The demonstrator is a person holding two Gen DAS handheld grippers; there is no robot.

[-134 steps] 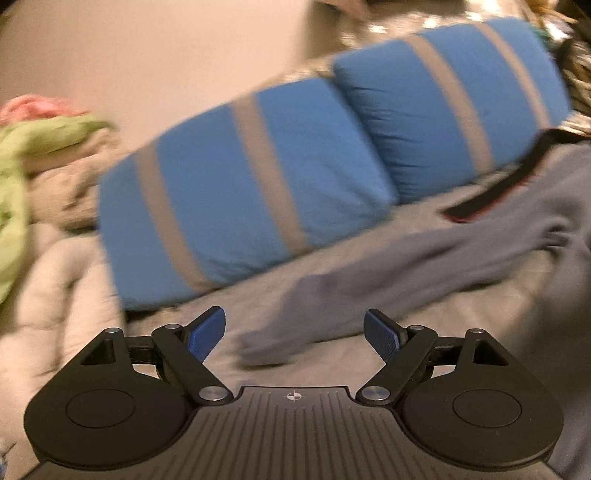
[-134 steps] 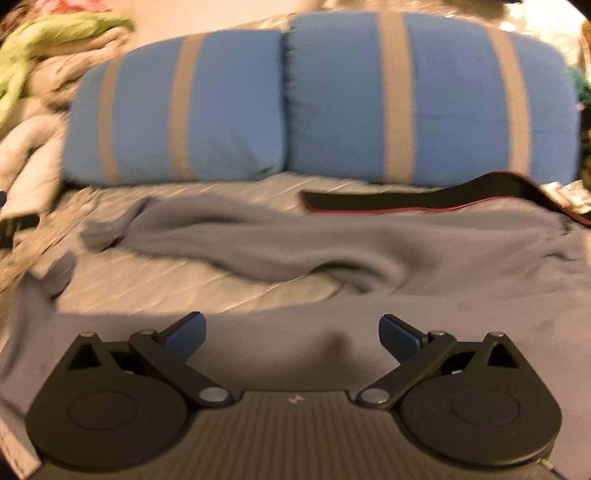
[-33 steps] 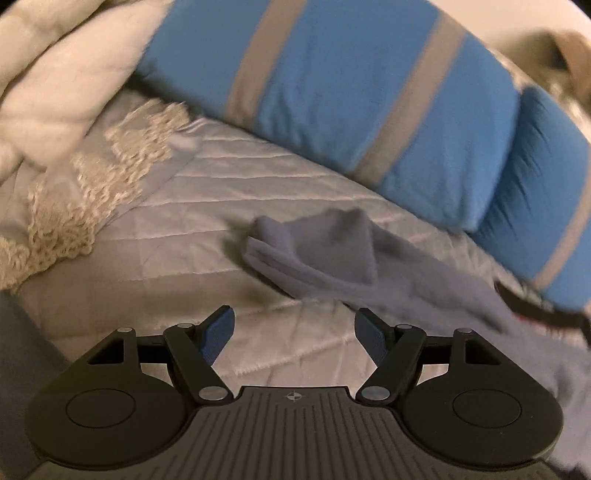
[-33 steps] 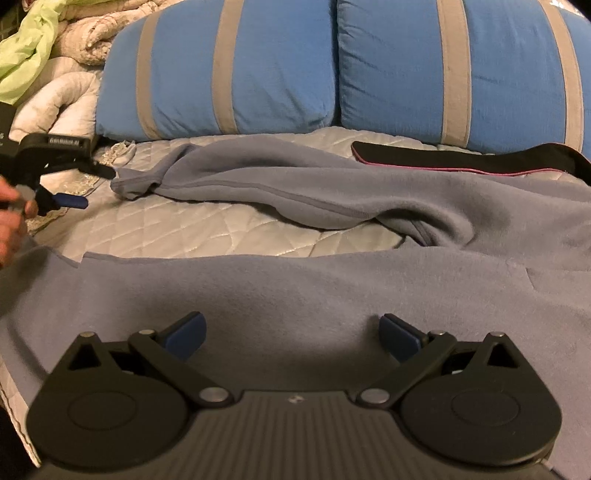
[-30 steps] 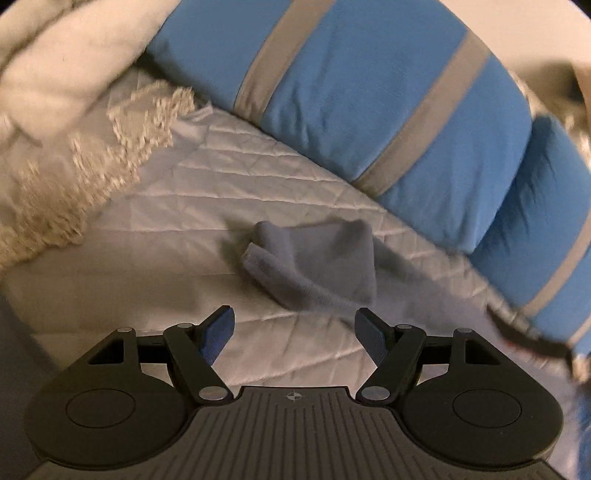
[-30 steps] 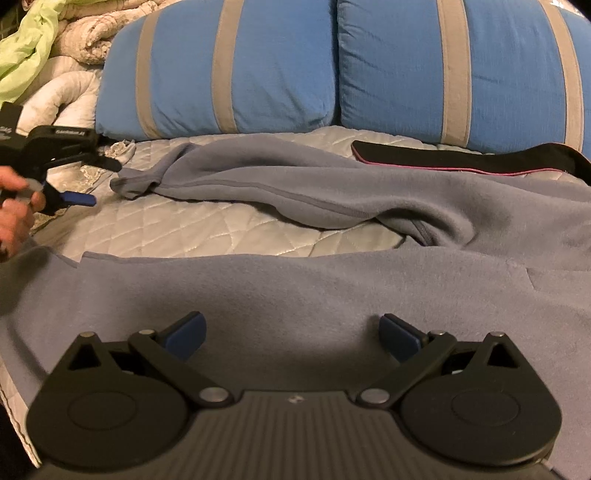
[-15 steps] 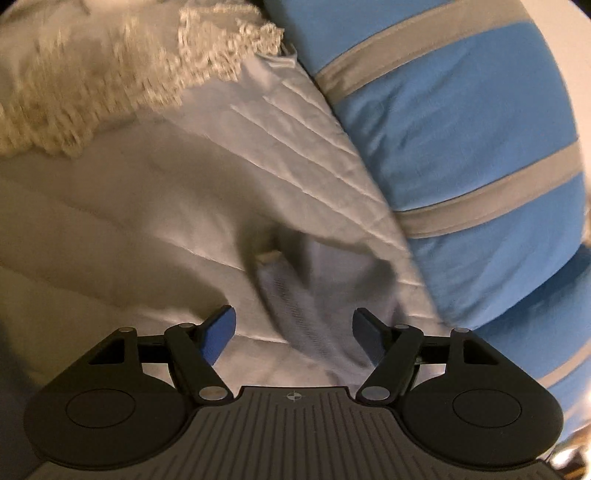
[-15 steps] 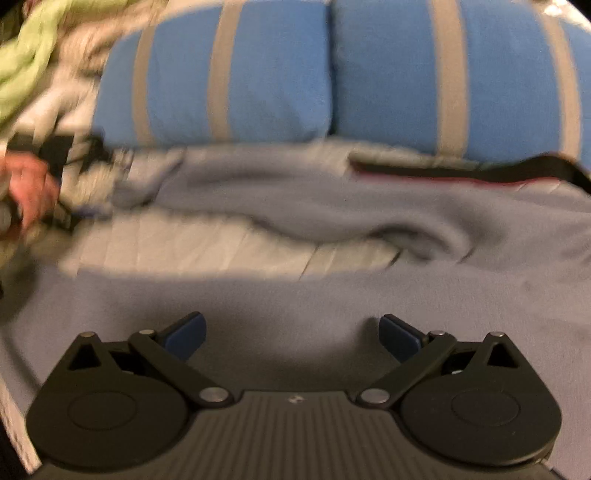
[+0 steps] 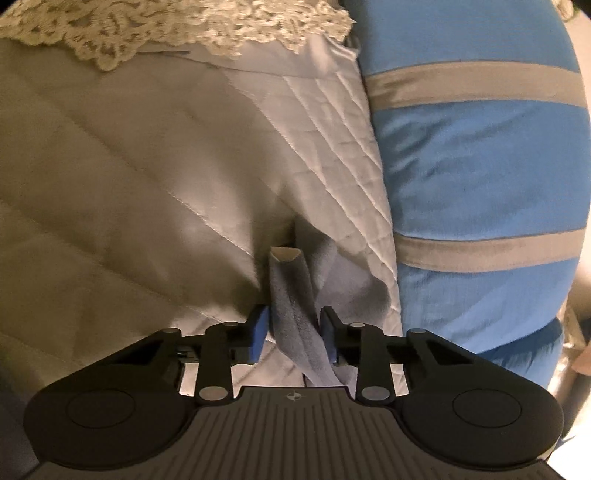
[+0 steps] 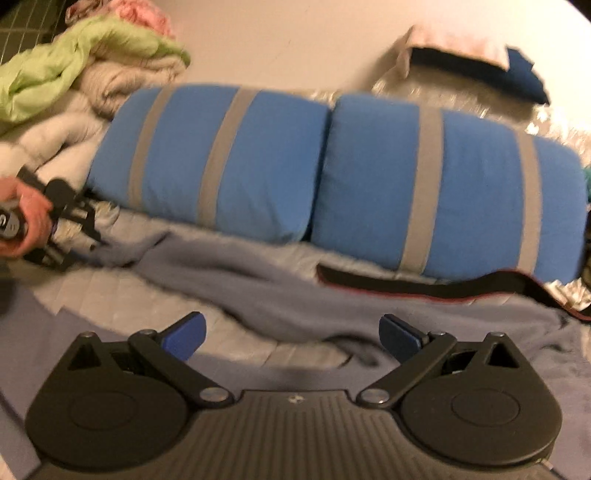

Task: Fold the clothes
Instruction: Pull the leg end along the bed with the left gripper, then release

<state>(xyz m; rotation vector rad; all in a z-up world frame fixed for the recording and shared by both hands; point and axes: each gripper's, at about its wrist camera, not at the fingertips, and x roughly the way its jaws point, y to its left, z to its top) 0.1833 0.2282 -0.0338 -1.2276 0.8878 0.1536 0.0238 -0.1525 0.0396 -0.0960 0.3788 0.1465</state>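
Observation:
A grey fleece garment (image 10: 280,291) lies spread on a quilted bed cover (image 9: 147,177), one sleeve stretched to the left. My left gripper (image 9: 293,328) is shut on the sleeve cuff (image 9: 291,291), which stands bunched between the blue pads. In the right wrist view the left gripper (image 10: 79,240) shows at far left, held by a hand at the sleeve's end. My right gripper (image 10: 291,336) is open and empty above the garment's body.
Two blue pillows with grey stripes (image 10: 332,177) line the back of the bed; one (image 9: 480,184) is right of the left gripper. A black strap (image 10: 424,286) lies by the pillows. Piled blankets and a green cloth (image 10: 74,66) sit at back left. Lace trim (image 9: 184,33) lies far.
My left gripper moved down onto the sleeve cuff and closed on it. My right gripper tilted up, staying open over the garment.

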